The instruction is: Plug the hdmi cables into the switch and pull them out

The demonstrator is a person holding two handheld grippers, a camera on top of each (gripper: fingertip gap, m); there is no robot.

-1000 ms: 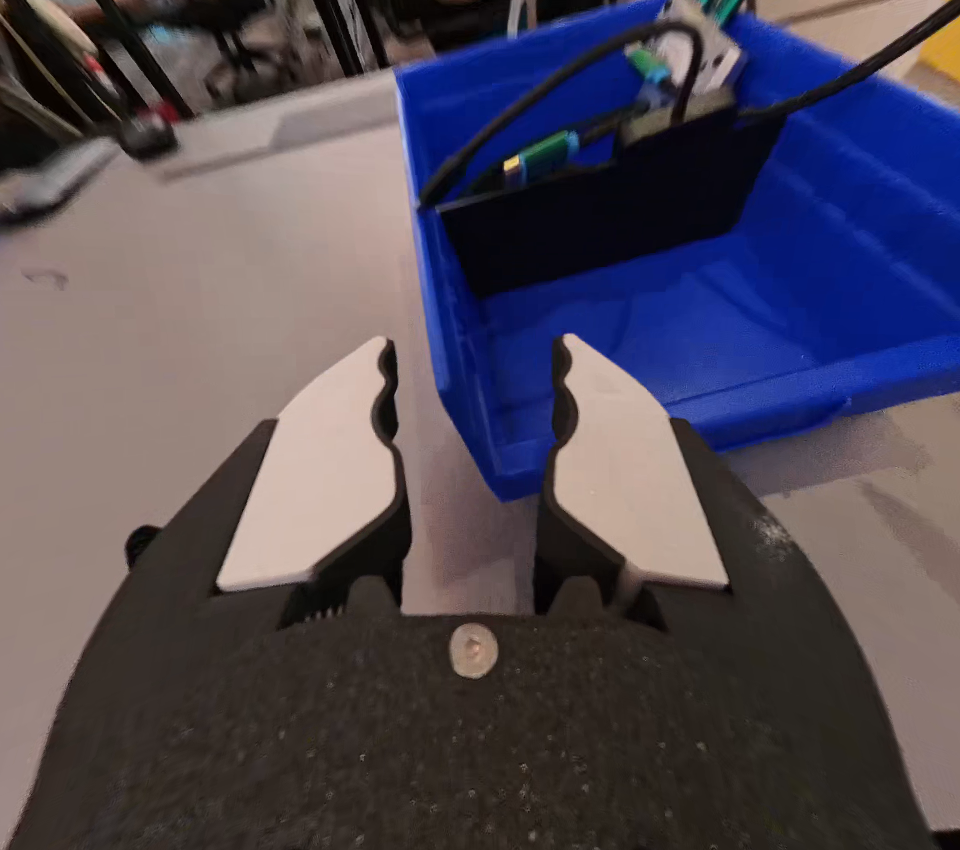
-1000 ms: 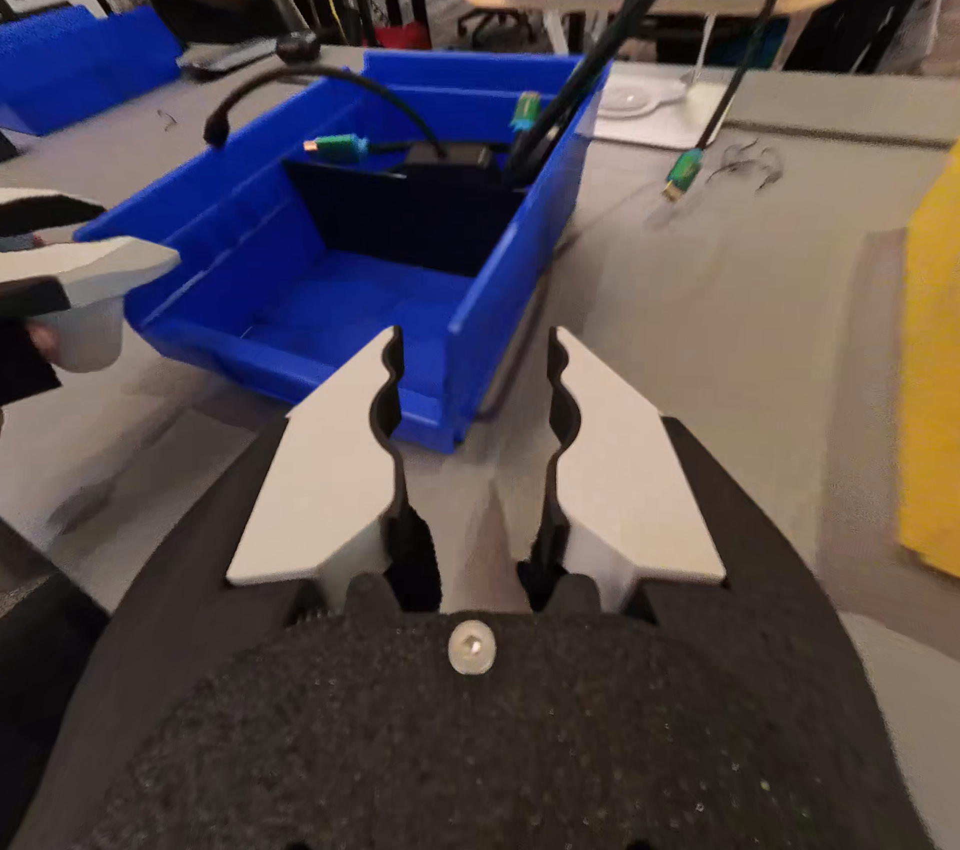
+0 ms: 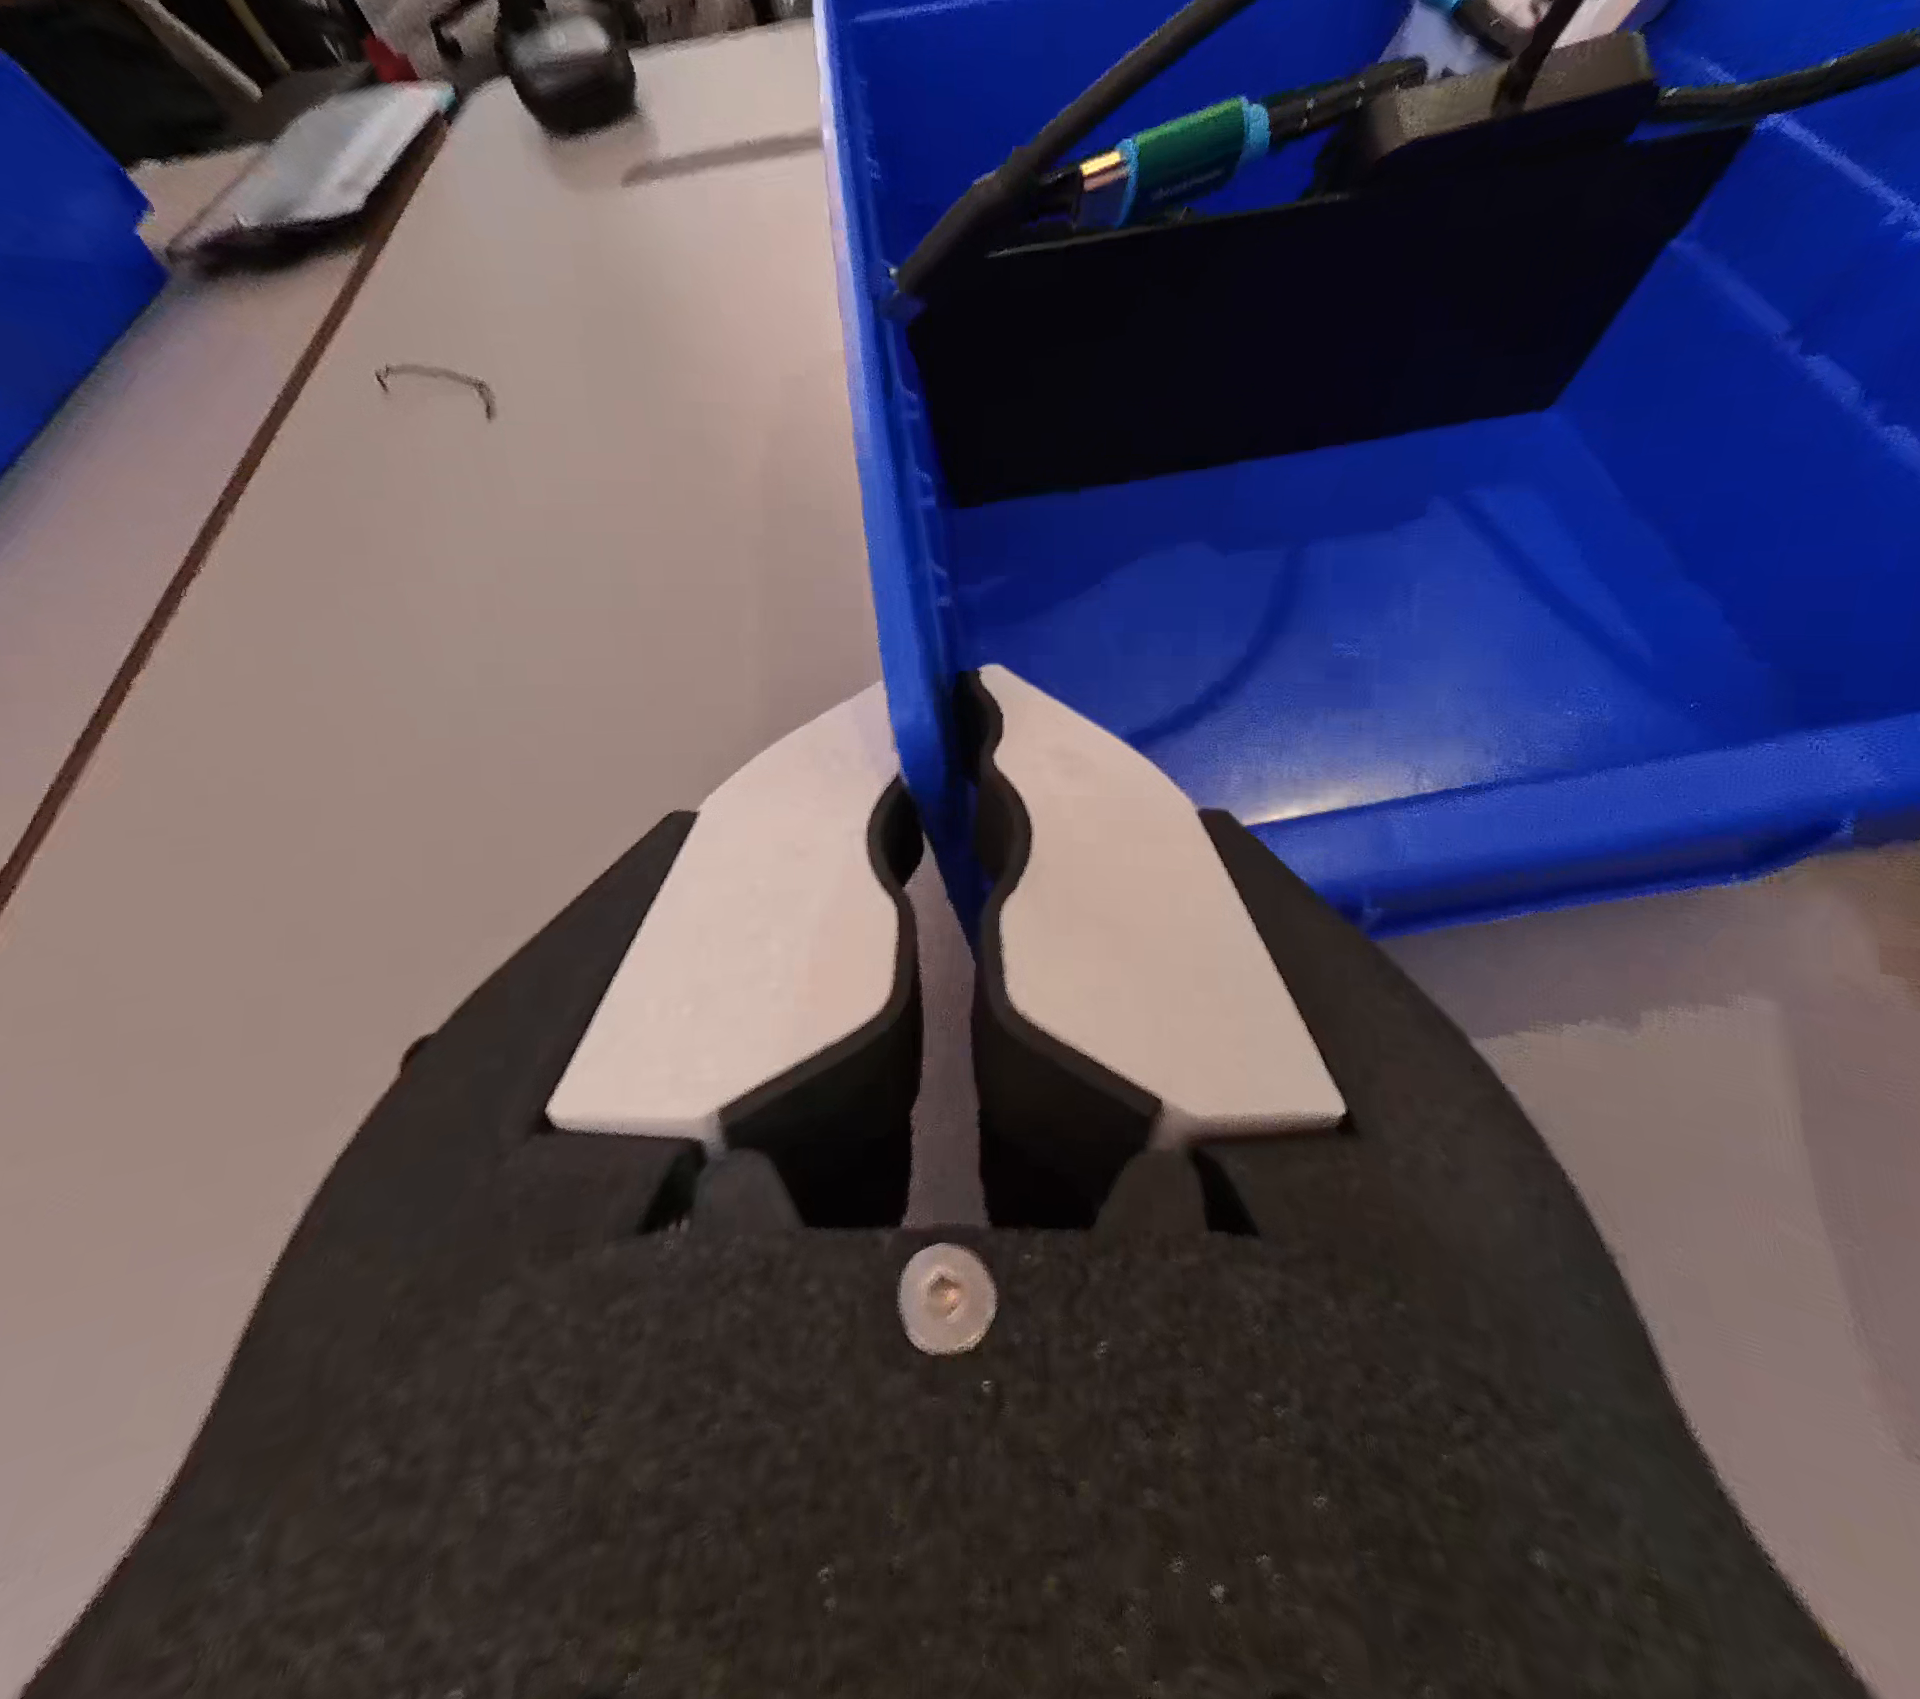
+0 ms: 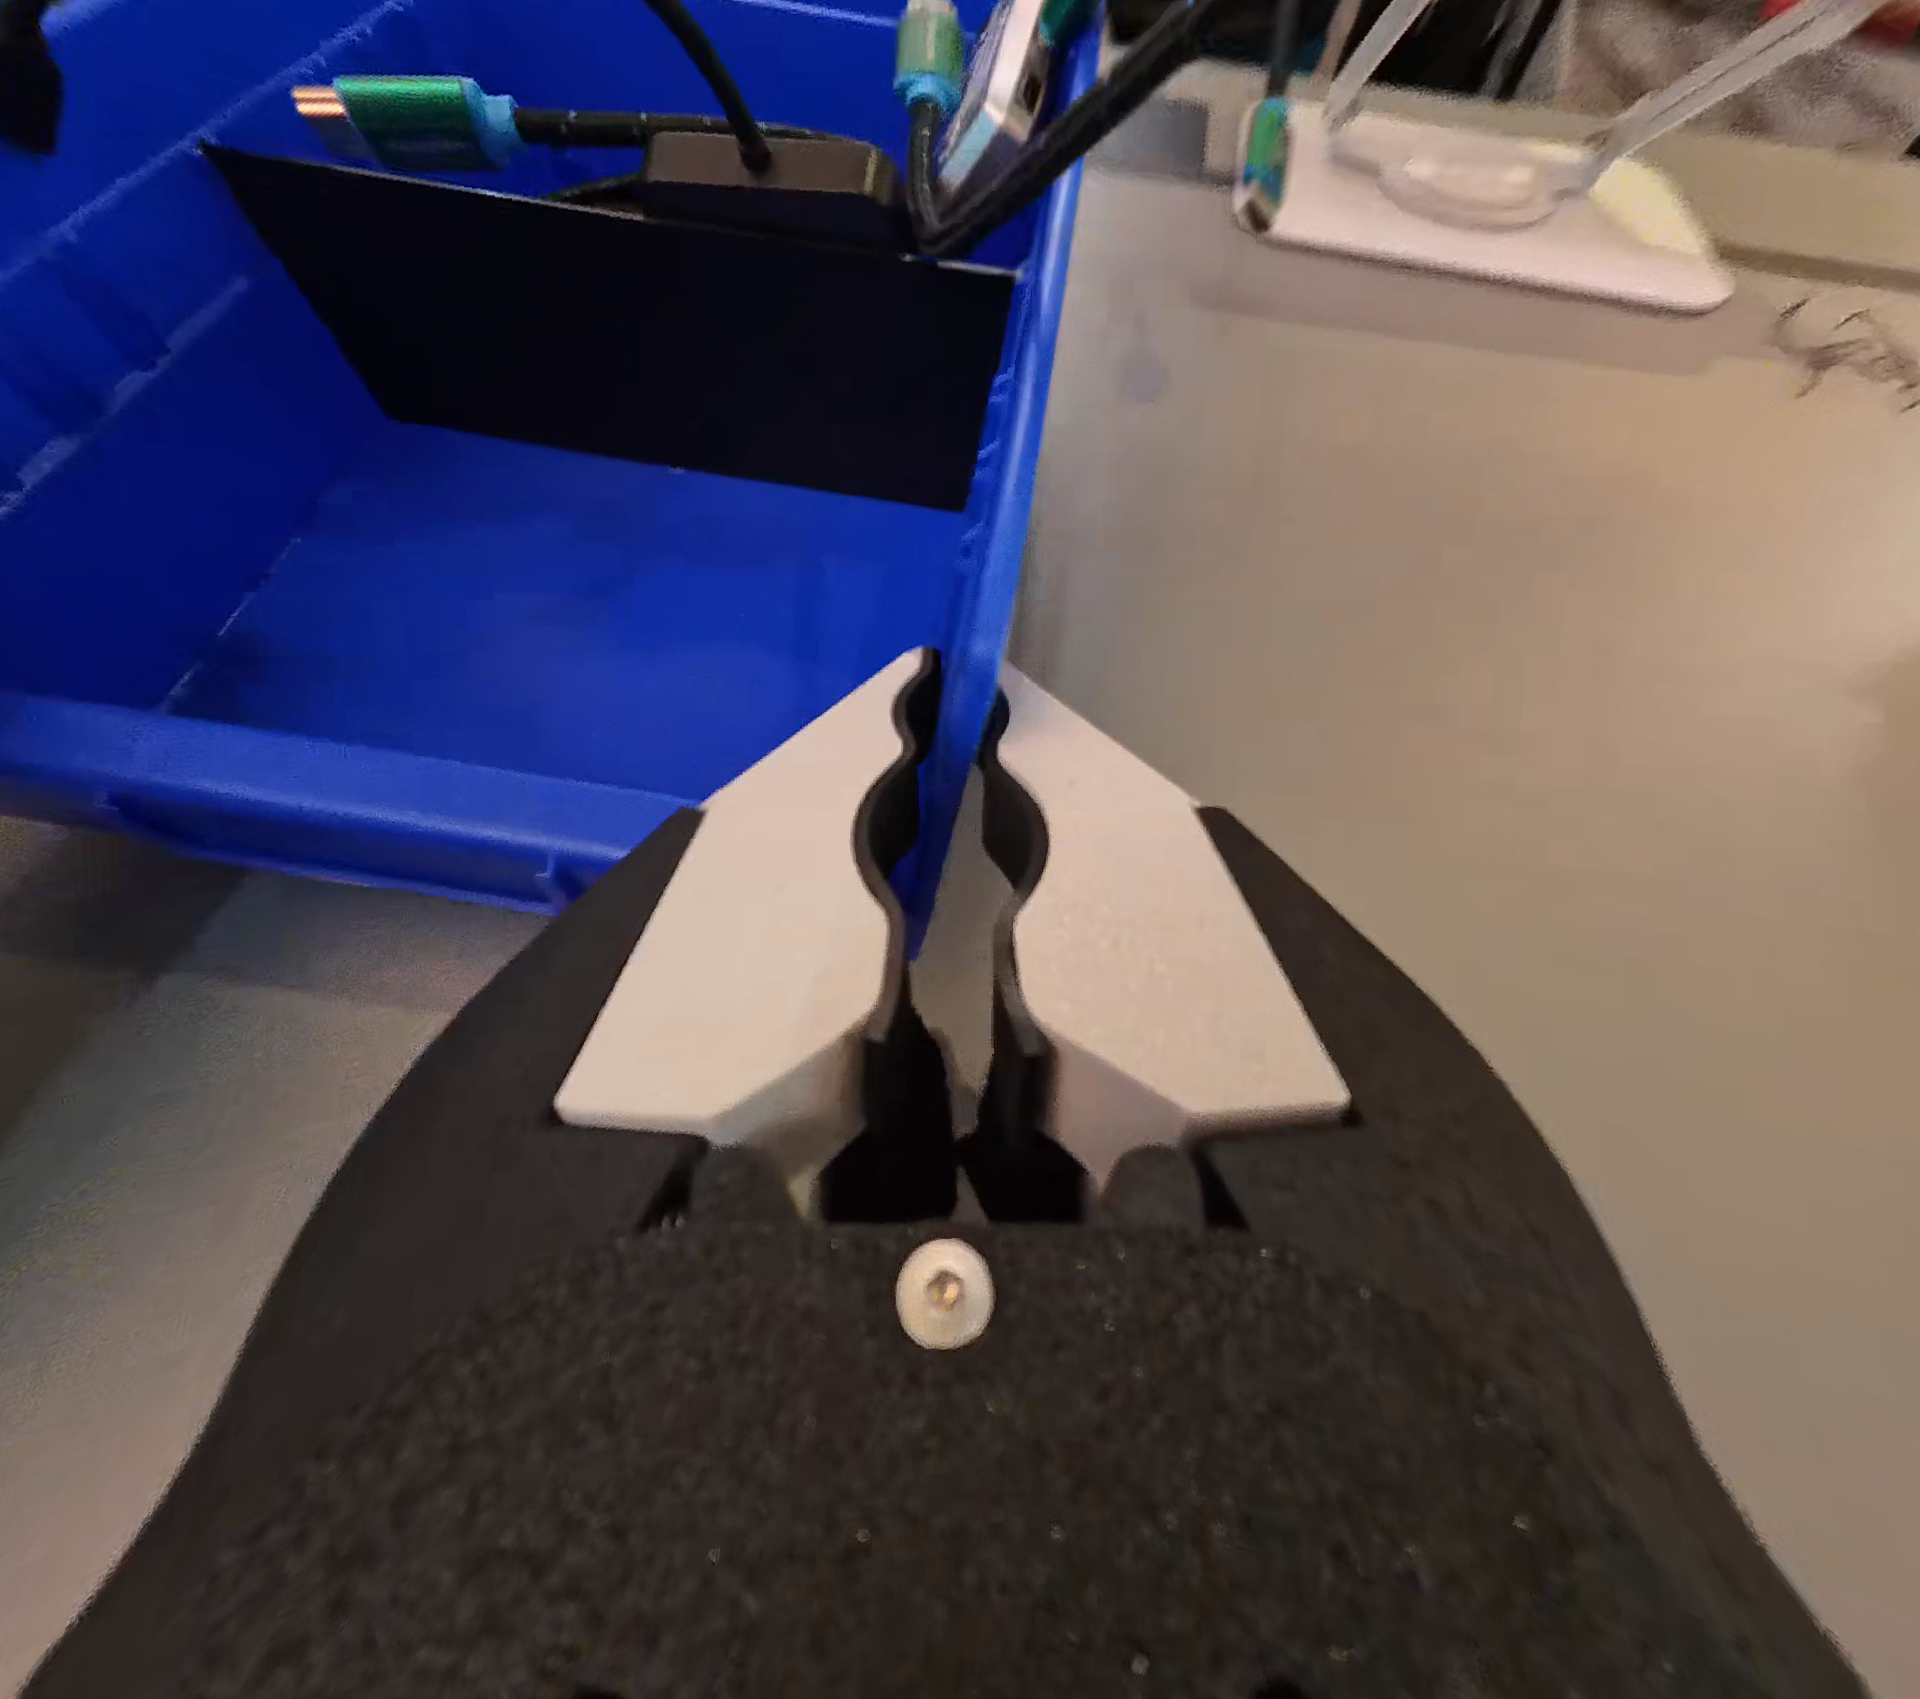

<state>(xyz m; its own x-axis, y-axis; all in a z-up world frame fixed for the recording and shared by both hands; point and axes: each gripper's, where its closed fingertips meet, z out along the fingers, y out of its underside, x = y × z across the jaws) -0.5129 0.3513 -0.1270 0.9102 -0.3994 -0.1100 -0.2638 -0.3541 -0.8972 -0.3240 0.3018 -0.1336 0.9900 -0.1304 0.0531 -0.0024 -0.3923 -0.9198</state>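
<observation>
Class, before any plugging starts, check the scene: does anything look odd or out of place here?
Yes. Both grippers clamp the blue bin's side walls, not cables: the left gripper on one wall, the right gripper on the opposite one. A green-tipped cable plug dangles loose outside the bin.

Lit evenly and softly from overhead, moderately bright indoors, with no hard glare. Faint, diffuse shadows thrown onto the pale grey matte tabletop below the glossy blue plastic bin, plus a dull sheen on the bin floor. Strong wide-angle bending toward every edge in both views. Motion smear across the far background, worst on the white plastic stand in the right wrist view. Sharp up close on the speckled black foam body of the left gripper and the right gripper.
</observation>
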